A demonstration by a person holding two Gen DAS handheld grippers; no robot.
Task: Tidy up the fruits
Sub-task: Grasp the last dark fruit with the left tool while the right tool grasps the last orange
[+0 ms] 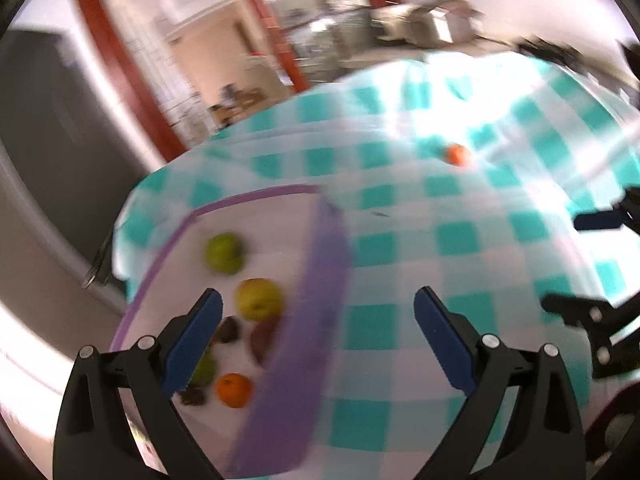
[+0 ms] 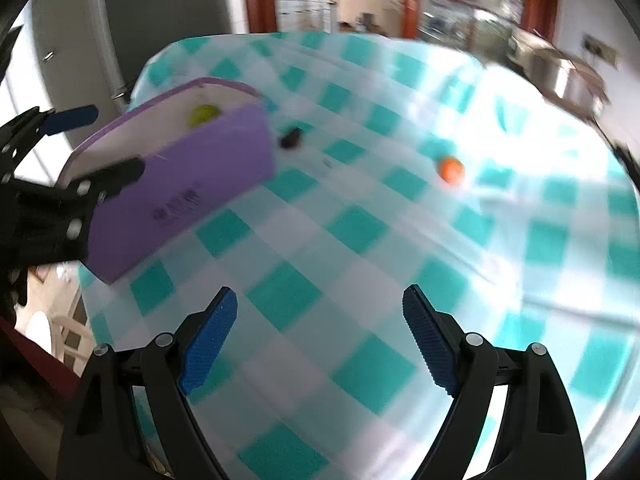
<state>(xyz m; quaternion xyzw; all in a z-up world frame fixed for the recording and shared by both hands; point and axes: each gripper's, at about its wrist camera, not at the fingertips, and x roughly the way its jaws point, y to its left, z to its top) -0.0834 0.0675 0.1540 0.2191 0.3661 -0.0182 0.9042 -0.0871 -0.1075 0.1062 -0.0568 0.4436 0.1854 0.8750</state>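
A purple bin (image 1: 320, 280) stands on the teal-and-white checked table (image 1: 460, 240). It holds a green apple (image 1: 225, 252), a yellow apple (image 1: 259, 299), an orange (image 1: 234, 389) and some dark fruits (image 1: 264, 336). My left gripper (image 1: 318, 336) is open and empty over the bin's right wall. A loose orange (image 1: 458, 155) lies far out on the cloth. In the right wrist view the bin (image 2: 180, 196) is at the left, a small dark fruit (image 2: 291, 138) lies just past it, and the orange (image 2: 451, 169) lies further right. My right gripper (image 2: 320, 340) is open and empty above the cloth.
The right gripper shows at the right edge of the left wrist view (image 1: 592, 264); the left gripper shows at the left edge of the right wrist view (image 2: 68, 160). A red-framed doorway (image 1: 180, 60) and a metal counter (image 1: 420, 24) lie beyond the table. Both views are blurred.
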